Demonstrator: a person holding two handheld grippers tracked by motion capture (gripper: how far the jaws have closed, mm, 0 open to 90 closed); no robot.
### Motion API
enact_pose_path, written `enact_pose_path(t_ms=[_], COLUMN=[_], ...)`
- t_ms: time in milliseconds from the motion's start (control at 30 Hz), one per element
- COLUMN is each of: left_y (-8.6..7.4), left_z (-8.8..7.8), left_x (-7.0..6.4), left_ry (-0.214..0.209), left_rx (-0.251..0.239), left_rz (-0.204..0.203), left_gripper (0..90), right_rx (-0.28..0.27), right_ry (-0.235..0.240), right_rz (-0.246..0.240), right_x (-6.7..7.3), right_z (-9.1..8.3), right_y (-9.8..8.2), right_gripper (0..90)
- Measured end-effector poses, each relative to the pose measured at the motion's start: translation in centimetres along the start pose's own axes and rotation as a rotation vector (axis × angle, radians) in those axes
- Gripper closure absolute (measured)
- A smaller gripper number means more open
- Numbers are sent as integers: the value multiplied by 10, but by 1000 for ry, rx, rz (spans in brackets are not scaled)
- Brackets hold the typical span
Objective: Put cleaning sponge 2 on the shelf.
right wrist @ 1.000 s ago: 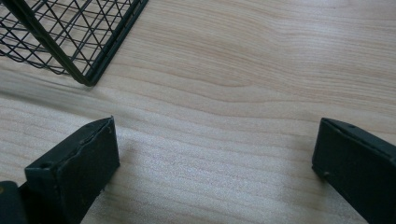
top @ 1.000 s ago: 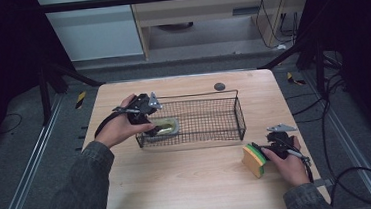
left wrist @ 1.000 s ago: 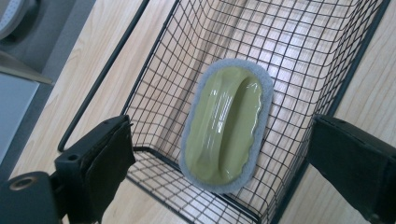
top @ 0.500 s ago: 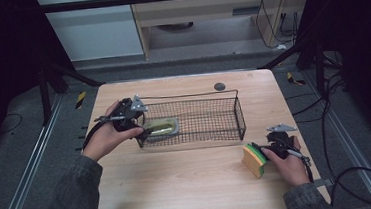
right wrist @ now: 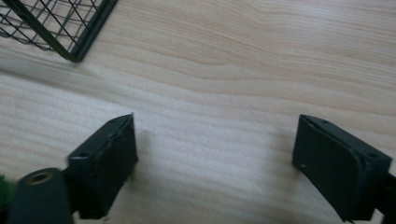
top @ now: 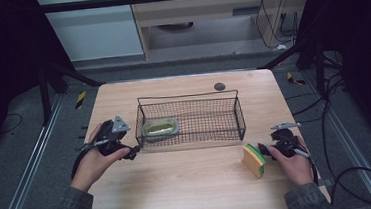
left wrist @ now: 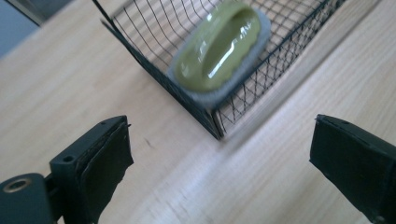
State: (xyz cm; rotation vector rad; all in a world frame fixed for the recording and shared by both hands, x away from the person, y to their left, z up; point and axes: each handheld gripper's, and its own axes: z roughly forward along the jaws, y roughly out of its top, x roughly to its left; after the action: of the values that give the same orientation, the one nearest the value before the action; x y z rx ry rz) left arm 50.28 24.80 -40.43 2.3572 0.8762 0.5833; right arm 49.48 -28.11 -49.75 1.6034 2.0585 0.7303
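Note:
A black wire basket [top: 189, 119] stands mid-table. Inside its left end lies an olive-green scrubber with a grey pad [top: 160, 127], which the left gripper view shows through the mesh [left wrist: 217, 51]. My left gripper [top: 136, 151] sits low just outside the basket's near-left corner [left wrist: 212, 123], open wide [left wrist: 222, 126] with nothing between its jaws. A yellow-and-green sponge [top: 253, 160] stands on edge near the front right. My right gripper [top: 263, 151] is at the sponge's right side. Its jaws [right wrist: 215, 121] have just been closing, with only bare table between them.
A small dark round object [top: 219, 86] lies on the wooden table [top: 190, 184] behind the basket. Bare wood stretches between the basket and the front edge. Cables trail off the right side over the dark floor [top: 359, 171].
My left gripper has drawn back from over the basket's left end to the near-left and lower; the scrubber stays in the basket. The right hand has kept its place by the sponge.

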Motion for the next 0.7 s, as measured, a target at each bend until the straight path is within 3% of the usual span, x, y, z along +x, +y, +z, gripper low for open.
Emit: enact_pose_path(t_ms=[100, 167, 200, 233, 300, 400, 500, 700], left_y=[-17, -34, -34, -39, -46, -54, -61, -67], left_z=[7, 19, 19, 24, 31, 40, 49, 55], left_x=[-2, -3, -3, -3, -5, -6, -9, -12], left_ry=[1, -20, -20, -27, -19, -43, -27, -37], left_rx=[3, 16, 16, 19, 53, 61, 86, 78], left_rz=[-32, -66, -66, -72, -71, -98, -94, -108], left_gripper=[45, 45, 46, 46, 46, 46, 47, 40], right_rx=[18, 30, 30, 43, 46, 64, 80, 85], right_ry=[8, 3, 3, -17, -17, 1, 9, 72], right_rz=[-7, -43, -43, -63, -63, -72, -92, -125], right_x=[-3, -4, -4, -5, -6, -7, -2, 12], right_z=[-11, -27, -27, -39, -45, -60, -72, -92], right_y=[-4, -5, -5, -8, -11, -22, -31, -34], right_gripper=[187, 199, 199, 202, 203, 203, 205, 205])
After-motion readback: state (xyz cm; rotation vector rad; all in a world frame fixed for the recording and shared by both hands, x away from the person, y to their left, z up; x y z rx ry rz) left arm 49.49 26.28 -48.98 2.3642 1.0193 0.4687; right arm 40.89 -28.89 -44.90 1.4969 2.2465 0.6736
